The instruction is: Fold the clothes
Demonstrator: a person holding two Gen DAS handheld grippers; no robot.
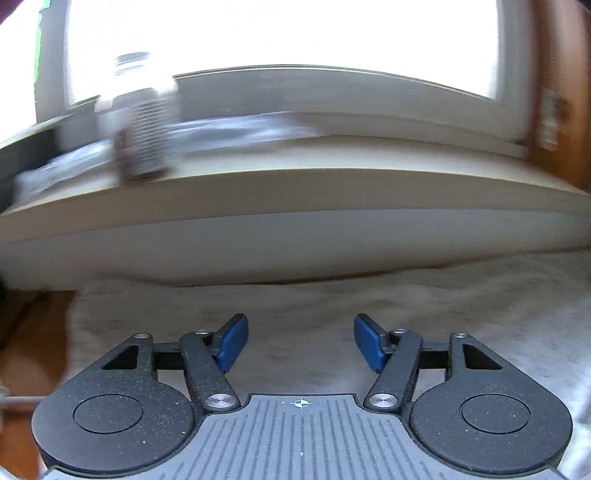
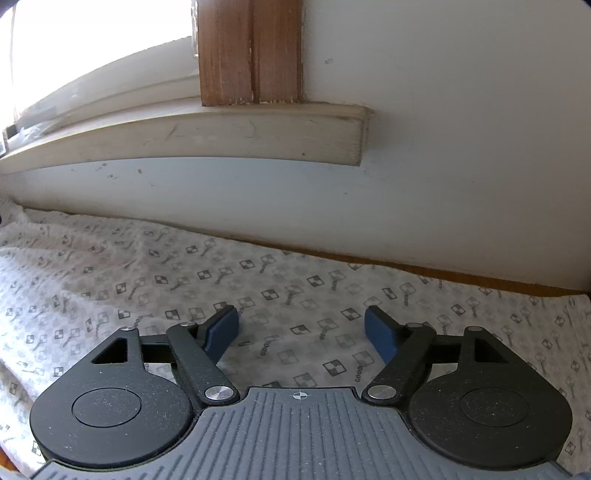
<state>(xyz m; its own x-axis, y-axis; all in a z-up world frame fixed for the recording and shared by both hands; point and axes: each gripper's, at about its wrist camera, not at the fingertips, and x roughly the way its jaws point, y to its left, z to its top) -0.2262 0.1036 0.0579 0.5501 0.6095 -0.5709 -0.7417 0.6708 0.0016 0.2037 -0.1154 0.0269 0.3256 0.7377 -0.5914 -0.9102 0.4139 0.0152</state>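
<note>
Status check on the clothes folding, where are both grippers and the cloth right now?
Left hand-held gripper open, empty. Right hand-held gripper open, empty. Patterned cloth lies spread below both, not gripped. Window sill and wall beyond; nothing on the cloth.

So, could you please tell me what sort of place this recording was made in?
Probably a room in a home: a patterned white cloth lies on a wooden surface below a painted window sill, with a bright window and worn wooden trim above it.
</note>
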